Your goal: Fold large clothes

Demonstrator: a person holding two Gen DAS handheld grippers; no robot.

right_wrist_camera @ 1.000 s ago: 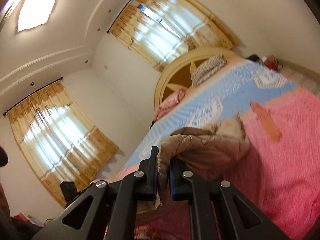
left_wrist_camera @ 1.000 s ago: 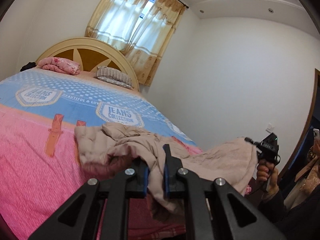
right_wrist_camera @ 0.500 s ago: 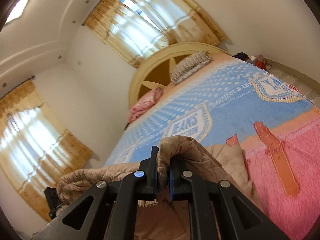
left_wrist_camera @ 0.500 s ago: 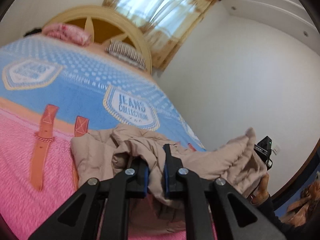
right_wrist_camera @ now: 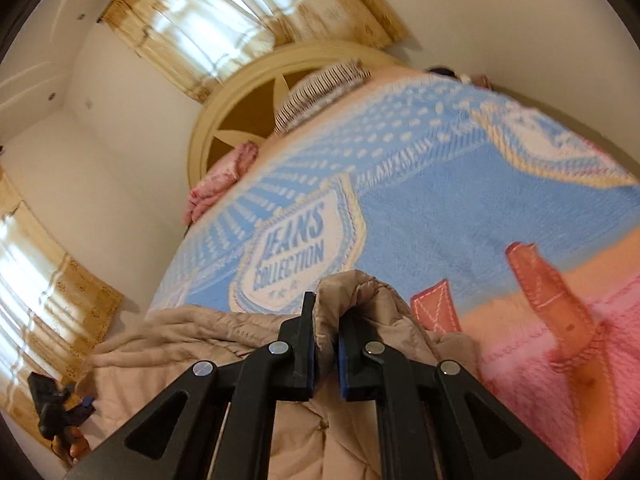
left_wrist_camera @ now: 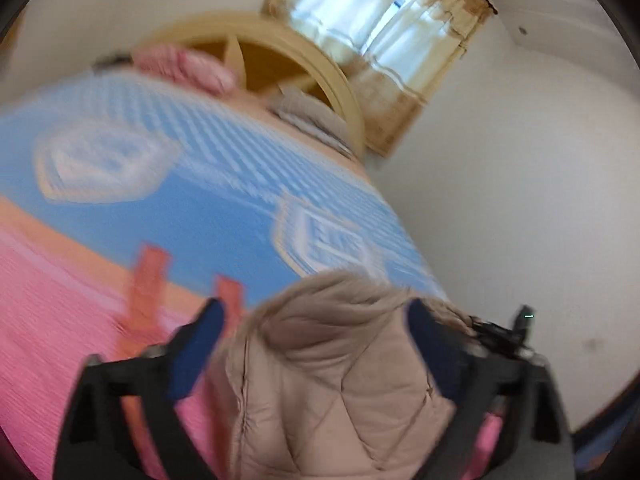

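A beige quilted jacket [left_wrist_camera: 332,380] lies bunched on the pink and blue bedspread [left_wrist_camera: 224,220] near the foot of the bed. My left gripper [left_wrist_camera: 314,308] is opening. Its blue pads stand wide apart on either side of the jacket's raised fold and do not press it. This view is blurred. My right gripper [right_wrist_camera: 326,344] is shut on an upright fold of the same jacket [right_wrist_camera: 192,344], just in front of the "JEANS COLLECTION" badge on the bedspread [right_wrist_camera: 440,216]. The other gripper [right_wrist_camera: 60,404], held in a hand, shows at the jacket's far left end.
A round cream headboard [right_wrist_camera: 240,92] with a striped pillow [right_wrist_camera: 320,88] and a pink pillow [right_wrist_camera: 224,176] stands at the far end. Curtained windows [right_wrist_camera: 224,20] and white walls surround the bed. Orange strap patterns [right_wrist_camera: 552,292] cross the bedspread to the right of the jacket.
My left gripper's jaws were shut on the jacket and now stand wide apart. Both grippers have moved forward over the bed, and the right one still grips its fold.
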